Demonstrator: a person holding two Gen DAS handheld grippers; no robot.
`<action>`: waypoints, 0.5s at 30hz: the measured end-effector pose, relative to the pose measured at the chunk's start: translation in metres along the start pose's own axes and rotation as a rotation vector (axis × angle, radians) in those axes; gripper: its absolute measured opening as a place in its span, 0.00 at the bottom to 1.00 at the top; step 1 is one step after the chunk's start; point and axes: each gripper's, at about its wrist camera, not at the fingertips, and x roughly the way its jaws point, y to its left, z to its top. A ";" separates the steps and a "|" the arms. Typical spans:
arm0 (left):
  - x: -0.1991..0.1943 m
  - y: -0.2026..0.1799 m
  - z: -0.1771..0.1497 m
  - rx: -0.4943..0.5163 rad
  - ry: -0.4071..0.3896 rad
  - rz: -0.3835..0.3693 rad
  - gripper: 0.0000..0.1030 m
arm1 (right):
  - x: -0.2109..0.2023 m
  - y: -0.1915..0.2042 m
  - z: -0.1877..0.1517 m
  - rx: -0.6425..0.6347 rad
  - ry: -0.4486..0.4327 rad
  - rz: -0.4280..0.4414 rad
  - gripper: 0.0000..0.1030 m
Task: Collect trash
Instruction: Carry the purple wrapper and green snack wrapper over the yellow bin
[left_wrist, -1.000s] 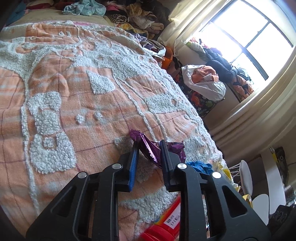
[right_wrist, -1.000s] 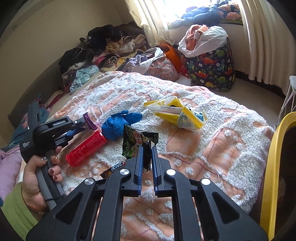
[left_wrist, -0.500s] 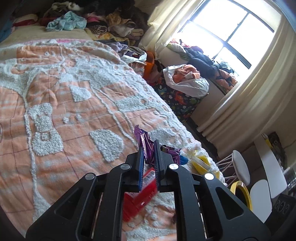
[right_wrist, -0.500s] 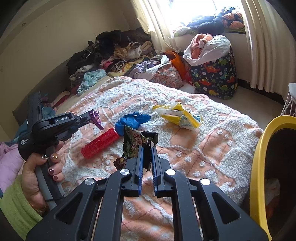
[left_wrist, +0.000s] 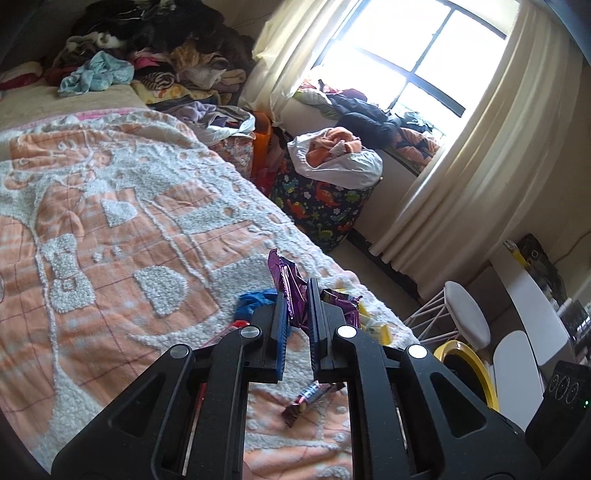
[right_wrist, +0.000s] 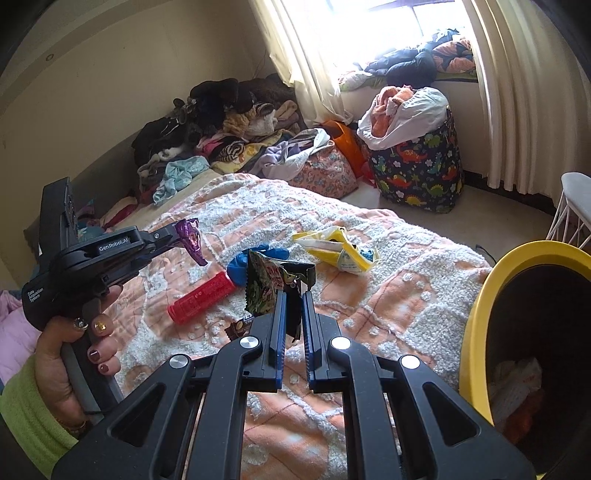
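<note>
Two grabs going: both claws are loaded and lifted off the bed.
Right claw: right gripper (right_wrist: 291, 295) is pinched tight on a dark green snack wrapper (right_wrist: 275, 286), caught by its lower edge so the rest stands up above the tips.
Left claw: left gripper (left_wrist: 295, 295) is clamped on a purple wrapper (left_wrist: 286, 280), pinched mid-sheet, so crinkled foil pokes up and out to the side. A hand (right_wrist: 79, 345) in a green sleeve holds that tool.
Why held up: my guess is both are raised to clear the fuzzy blanket (right_wrist: 406, 266) on the way to the bin.
Bin: yellow bin (right_wrist: 476, 321) sits just off the bed edge, at the right claw's side. Dark inside, with some pale crumpled stuff low down; can't tell what.
Still on the bed: candy bar (left_wrist: 312, 400), red tube (right_wrist: 201, 297), blue glove (right_wrist: 240, 266), yellow packet (right_wrist: 340, 249).
Further back: dinosaur-print hamper (right_wrist: 417, 166) under the window, stuffed with cloth and a white bag.
Farthest: clothes pile (right_wrist: 221, 125) by the wall.
</note>
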 end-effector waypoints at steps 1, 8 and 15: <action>-0.001 -0.005 0.000 0.011 -0.001 -0.004 0.05 | -0.003 -0.002 0.001 0.002 -0.004 -0.001 0.08; -0.005 -0.029 -0.004 0.063 0.001 -0.034 0.05 | -0.020 -0.009 0.003 0.018 -0.036 -0.015 0.08; -0.006 -0.053 -0.011 0.113 0.007 -0.059 0.05 | -0.037 -0.020 0.005 0.039 -0.070 -0.030 0.08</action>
